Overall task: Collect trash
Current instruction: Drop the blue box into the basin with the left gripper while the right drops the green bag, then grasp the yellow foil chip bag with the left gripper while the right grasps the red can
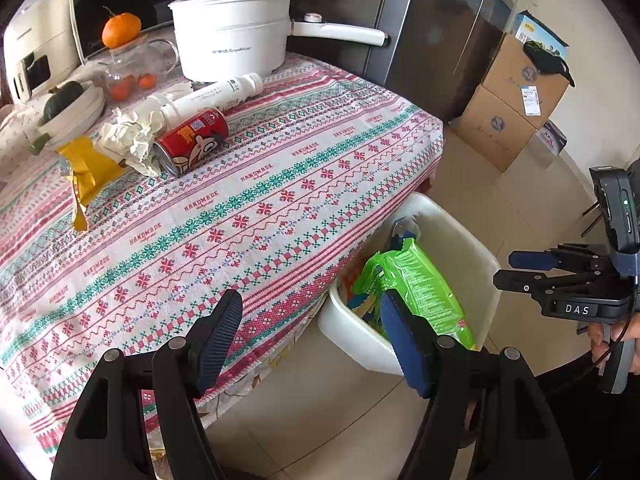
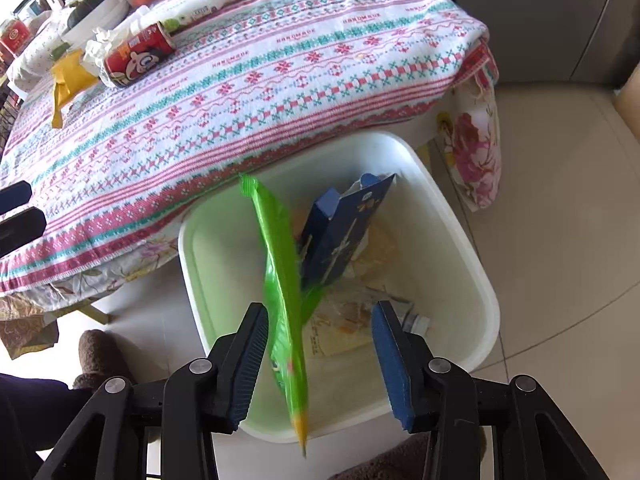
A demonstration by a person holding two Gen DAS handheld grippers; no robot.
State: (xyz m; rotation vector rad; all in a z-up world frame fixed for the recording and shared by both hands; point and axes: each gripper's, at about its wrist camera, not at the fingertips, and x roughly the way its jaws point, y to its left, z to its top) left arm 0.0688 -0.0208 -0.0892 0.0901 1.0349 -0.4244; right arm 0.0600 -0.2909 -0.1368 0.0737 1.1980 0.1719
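Observation:
A white trash bin (image 2: pixel 472 256) stands on the floor beside the table; it also shows in the left wrist view (image 1: pixel 472 236). A green snack bag (image 2: pixel 282 280) hangs edge-on between my right gripper's (image 2: pixel 320 360) open fingers, over the bin, touching neither pad; it also shows in the left wrist view (image 1: pixel 416 284). A blue carton (image 2: pixel 340 232) and wrappers lie in the bin. My left gripper (image 1: pixel 312 340) is open and empty over the table edge. On the table lie a red can (image 1: pixel 192 140), crumpled paper (image 1: pixel 128 140), a yellow wrapper (image 1: pixel 86 176) and a white bottle (image 1: pixel 212 96).
A white pot (image 1: pixel 232 36), a glass teapot (image 1: pixel 136 64) with oranges, a bowl (image 1: pixel 68 112) and an appliance (image 1: pixel 36 48) stand at the table's far side. Cardboard boxes (image 1: pixel 512 100) stand by a dark fridge (image 1: pixel 436 28). My slippered feet (image 2: pixel 96 356) are near the bin.

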